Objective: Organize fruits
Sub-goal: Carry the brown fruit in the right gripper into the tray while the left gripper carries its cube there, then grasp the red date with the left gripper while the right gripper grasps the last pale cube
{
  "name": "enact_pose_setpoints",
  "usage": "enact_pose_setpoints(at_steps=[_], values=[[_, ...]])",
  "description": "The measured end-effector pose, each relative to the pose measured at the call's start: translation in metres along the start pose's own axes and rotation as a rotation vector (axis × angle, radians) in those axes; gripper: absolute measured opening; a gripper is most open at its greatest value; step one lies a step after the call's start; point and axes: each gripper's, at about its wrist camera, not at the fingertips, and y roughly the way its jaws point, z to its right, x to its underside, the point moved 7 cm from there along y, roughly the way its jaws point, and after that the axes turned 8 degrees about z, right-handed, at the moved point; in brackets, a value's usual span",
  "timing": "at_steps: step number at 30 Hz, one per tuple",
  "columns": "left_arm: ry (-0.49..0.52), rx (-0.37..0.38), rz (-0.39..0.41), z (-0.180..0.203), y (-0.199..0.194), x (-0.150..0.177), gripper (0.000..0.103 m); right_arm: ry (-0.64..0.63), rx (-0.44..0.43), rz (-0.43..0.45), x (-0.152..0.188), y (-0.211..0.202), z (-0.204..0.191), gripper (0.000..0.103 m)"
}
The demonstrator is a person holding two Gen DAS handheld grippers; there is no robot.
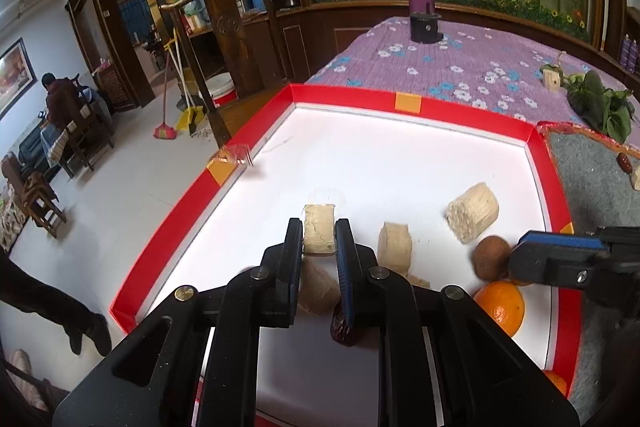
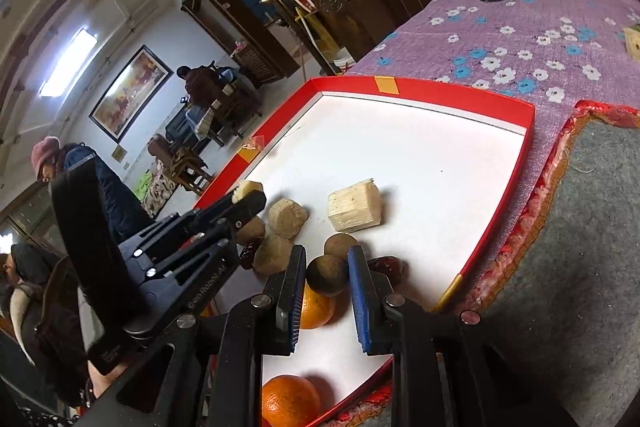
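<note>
Now: left gripper (image 1: 319,229) clamps pale cane piece (image 1: 319,233); right gripper (image 2: 327,269) clamps brown round fruit (image 2: 326,274). Beyond fingers, cane pieces, oranges (image 2: 316,309), dates already inside red-rimmed tray (image 2: 460,93). Outside tray, date (image 1: 625,162) remains on grey mat.

Both wrist views close, angled down, sharing red tray (image 1: 412,99) (image 2: 440,89) (opposite sides)

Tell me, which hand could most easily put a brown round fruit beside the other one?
Right, probably. The right hand-held gripper pinches a brown round fruit, and the other brown round fruit sits just past its tips. The left hand-held gripper is busy holding a pale cut chunk.
</note>
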Motion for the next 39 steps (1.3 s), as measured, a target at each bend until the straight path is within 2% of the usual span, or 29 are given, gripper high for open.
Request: enact_pose_setpoints(at_steps=[4,6,14,17,18,20,27,30,32,35,37,39], values=[[0.001,-0.008,-0.008,-0.001,-0.002,0.001,0.019,0.022,-0.021,-0.004,-0.002,-0.002,0.004,0.020],[-0.007,-0.006,-0.016,-0.001,-0.003,0.003,0.026,0.028,-0.025,0.011,-0.004,-0.006,0.005,0.021],[-0.003,-0.020,-0.007,0.001,-0.017,-0.002,0.028,0.122,-0.006,0.150,-0.030,-0.040,0.034,0.022],[0.001,-0.014,0.009,0.007,-0.025,-0.009,0.039,0.183,0.035,0.209,-0.039,-0.059,0.054,0.022],[0.002,-0.009,0.021,0.011,-0.029,-0.012,0.047,0.202,0.052,0.226,-0.041,-0.066,0.061,0.023],[0.014,0.008,0.043,0.020,-0.038,-0.018,0.049,0.238,0.067,0.262,-0.043,-0.085,0.078,0.023],[0.073,0.118,0.066,0.075,-0.056,-0.031,0.049,0.312,0.221,0.435,-0.037,-0.196,0.150,0.023],[0.111,0.162,0.068,0.103,-0.061,-0.035,0.049,0.360,0.302,0.438,-0.025,-0.228,0.185,0.023],[0.135,0.192,0.064,0.123,-0.064,-0.037,0.049,0.409,0.307,0.422,-0.021,-0.235,0.201,0.023],[0.170,0.227,0.056,0.150,-0.068,-0.041,0.049,0.417,0.297,0.350,-0.019,-0.220,0.204,0.024],[0.183,0.248,0.052,0.162,-0.070,-0.044,0.049,0.384,0.334,0.279,-0.016,-0.202,0.202,0.024],[0.188,0.264,0.048,0.172,-0.071,-0.047,0.049,0.347,0.377,0.290,-0.018,-0.200,0.199,0.026]])
